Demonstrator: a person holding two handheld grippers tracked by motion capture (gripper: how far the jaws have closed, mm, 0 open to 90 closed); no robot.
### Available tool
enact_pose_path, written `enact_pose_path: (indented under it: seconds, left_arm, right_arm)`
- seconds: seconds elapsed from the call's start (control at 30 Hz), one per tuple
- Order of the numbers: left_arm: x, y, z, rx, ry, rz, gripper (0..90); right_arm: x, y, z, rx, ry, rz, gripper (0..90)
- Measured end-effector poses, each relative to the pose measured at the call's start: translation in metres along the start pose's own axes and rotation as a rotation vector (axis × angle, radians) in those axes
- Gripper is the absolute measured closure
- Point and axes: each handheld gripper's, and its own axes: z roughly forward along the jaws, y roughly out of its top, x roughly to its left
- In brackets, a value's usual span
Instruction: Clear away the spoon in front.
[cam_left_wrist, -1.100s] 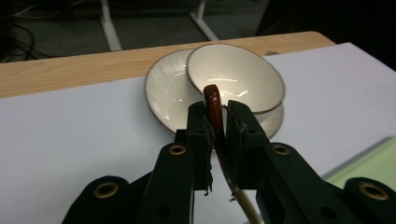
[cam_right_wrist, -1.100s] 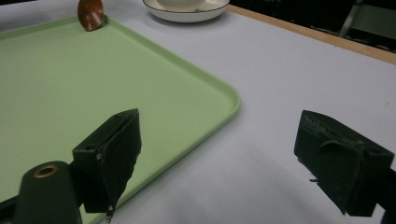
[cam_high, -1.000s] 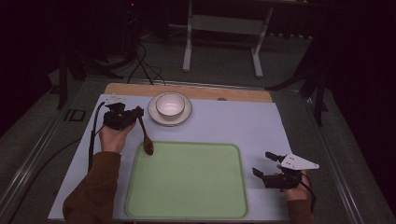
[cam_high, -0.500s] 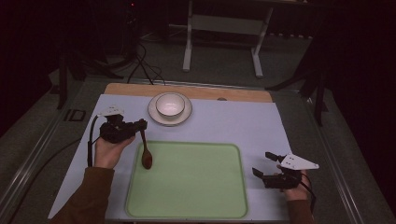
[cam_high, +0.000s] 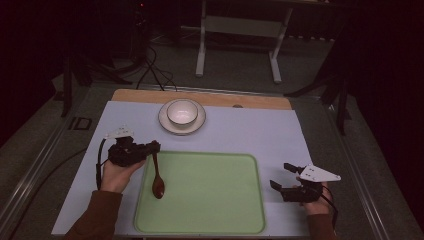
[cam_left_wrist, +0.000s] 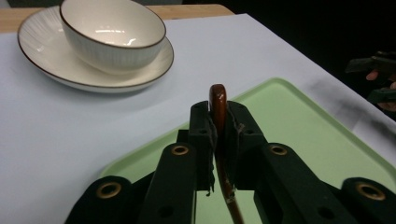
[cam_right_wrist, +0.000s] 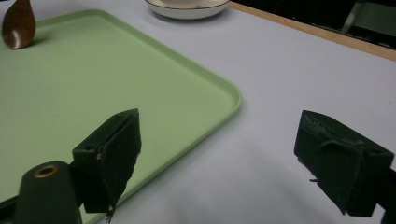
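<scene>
My left gripper (cam_high: 152, 148) is shut on the handle of a brown wooden spoon (cam_high: 157, 179), whose bowl hangs over the left part of the green tray (cam_high: 210, 200). In the left gripper view the spoon's handle (cam_left_wrist: 217, 105) stands clamped between the black jaws of the left gripper (cam_left_wrist: 218, 130). A cream bowl (cam_high: 182, 112) sits on a matching plate (cam_high: 167, 125) at the back of the mat. My right gripper (cam_high: 281, 176) rests open at the tray's right edge with nothing between its jaws. The right gripper view has the right gripper (cam_right_wrist: 219, 154) wide apart over the tray corner (cam_right_wrist: 224, 93) and the spoon bowl (cam_right_wrist: 18, 23) far off.
A pale blue mat (cam_high: 260, 130) covers the table, with a wooden strip (cam_high: 260, 101) along its far edge. Beyond the table stands a metal frame (cam_high: 235, 30) on a dark floor. A cable (cam_high: 100, 165) trails from the left gripper.
My left gripper has moved toward the person and right with the spoon, bringing its bowl over the tray's left part. The right gripper has stayed put.
</scene>
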Motion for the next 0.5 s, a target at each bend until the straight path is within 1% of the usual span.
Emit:
enact_pose_path:
  seconds: [0.1, 0.2, 0.33, 0.5]
  left_arm:
    - [0.003, -0.009, 0.003, 0.004, -0.014, -0.01, 78.7]
    - [0.005, -0.014, 0.006, 0.026, -0.001, -0.006, 77.8]
    - [0.01, -0.019, 0.01, 0.042, 0.009, -0.006, 76.4]
    - [0.016, -0.025, 0.017, 0.056, 0.006, -0.024, 73.0]
  right_arm:
    - [0.0, 0.0, 0.0, 0.0, 0.001, 0.0, 14.6]
    - [0.0, 0.0, 0.0, 0.002, 0.001, 0.0, 14.6]
    - [0.0, 0.0, 0.0, 0.002, 0.002, 0.0, 14.6]
    - [0.0, 0.0, 0.001, 0.004, 0.004, -0.002, 14.6]
